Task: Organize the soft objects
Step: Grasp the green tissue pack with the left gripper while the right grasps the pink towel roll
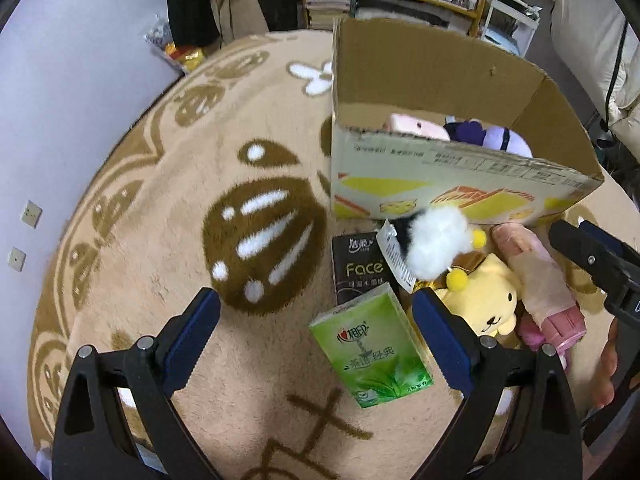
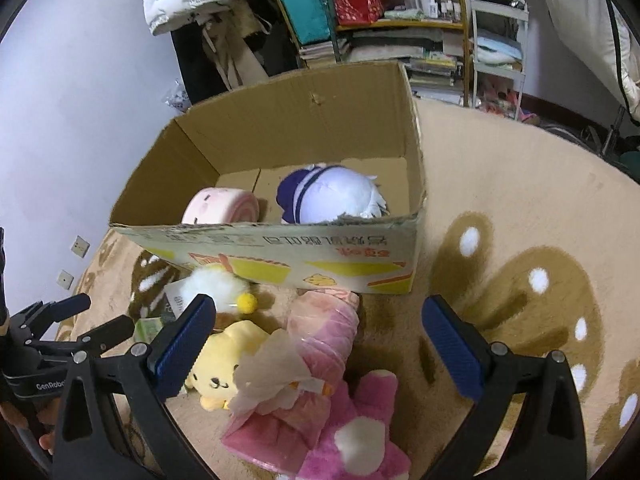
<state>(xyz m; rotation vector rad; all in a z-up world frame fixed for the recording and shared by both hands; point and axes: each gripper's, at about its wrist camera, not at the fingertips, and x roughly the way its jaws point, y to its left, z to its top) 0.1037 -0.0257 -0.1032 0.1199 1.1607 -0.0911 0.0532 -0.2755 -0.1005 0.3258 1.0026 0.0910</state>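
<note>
Both claws released, holding nothing.

Left claw (image 1: 316, 328): jaws spread wide, hovering low over the rug (image 1: 160, 240), pointed toward 12 with the green tissue pack (image 1: 370, 354) just past the gap between the jaws. Black tissue pack (image 1: 358, 268) lies beyond it, partly under its top corner.

Right claw (image 2: 320, 344): jaws equally wide, angled down at the pile in front of the cardboard box (image 2: 280, 252). Pink wrapped roll (image 2: 320, 336) sits between the jaws; pink plush (image 2: 356, 432) at 6 of it, yellow bear plush (image 2: 224, 364) at 9, next to the left finger. White fluffy toy (image 2: 212, 284) with yellow pompoms lies against the box's front wall.

Box already holds a pink rolled towel (image 2: 220, 208) and a purple-and-white plush (image 2: 332, 196); plenty of floor left inside.

Risks, my read:
- Pile is tight. Closing the right claw here could catch the bear or the loose wrap instead of the roll body; the wrap may tear or slip out mid-lift.
- Roll overlaps the pink plush, so lifting it may drag the plush along.
- Front wall of the box is tall, its edge ragged. A low carry could snag there and shove the box back.
- Both claws work close together at the pile; simultaneous reaches could collide.
- Tissue packs are slick film lying flat; a shallow pinch may slide off.
</note>
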